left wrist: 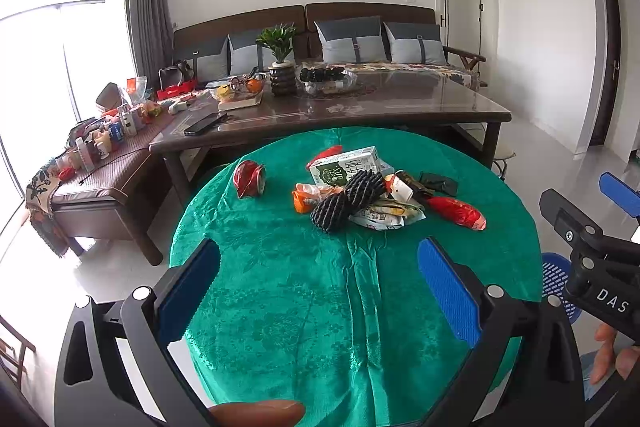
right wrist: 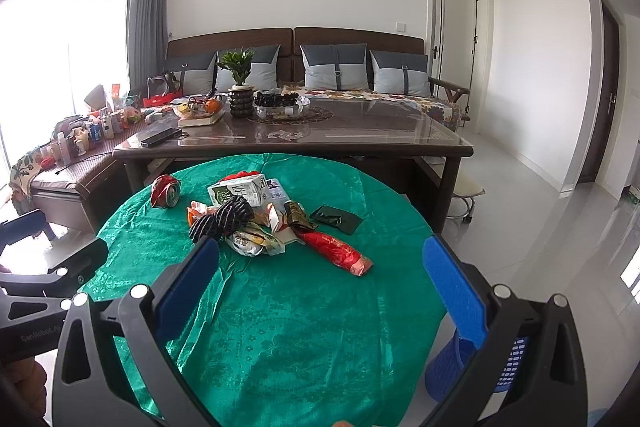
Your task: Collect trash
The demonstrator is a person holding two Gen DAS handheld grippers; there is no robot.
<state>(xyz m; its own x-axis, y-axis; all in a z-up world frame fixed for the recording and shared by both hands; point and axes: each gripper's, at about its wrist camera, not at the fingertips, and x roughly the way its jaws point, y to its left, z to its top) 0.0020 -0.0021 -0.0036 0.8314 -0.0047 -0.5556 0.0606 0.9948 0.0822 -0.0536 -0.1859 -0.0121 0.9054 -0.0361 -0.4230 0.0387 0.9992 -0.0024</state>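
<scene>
A heap of trash lies mid-table on the green cloth (left wrist: 288, 287): a crushed red can (left wrist: 249, 179) (right wrist: 165, 191) off to the left, a green-and-white milk carton (left wrist: 346, 167) (right wrist: 239, 191), two black foam fruit nets (left wrist: 344, 201) (right wrist: 222, 217), crumpled snack wrappers (left wrist: 384, 215) (right wrist: 256, 241), a red wrapper (left wrist: 458, 213) (right wrist: 338, 251) and a dark green packet (left wrist: 439, 182) (right wrist: 337, 218). My left gripper (left wrist: 320, 291) hangs open over the near cloth, short of the pile. My right gripper (right wrist: 320, 287) is open too, its left finger just before the wrappers.
A blue perforated waste basket (right wrist: 472, 363) (left wrist: 558, 283) stands on the floor right of the round table. Behind is a dark coffee table (right wrist: 288, 143) with a plant, fruit bowls and a phone, then a sofa. A cluttered bench (left wrist: 92, 163) sits left.
</scene>
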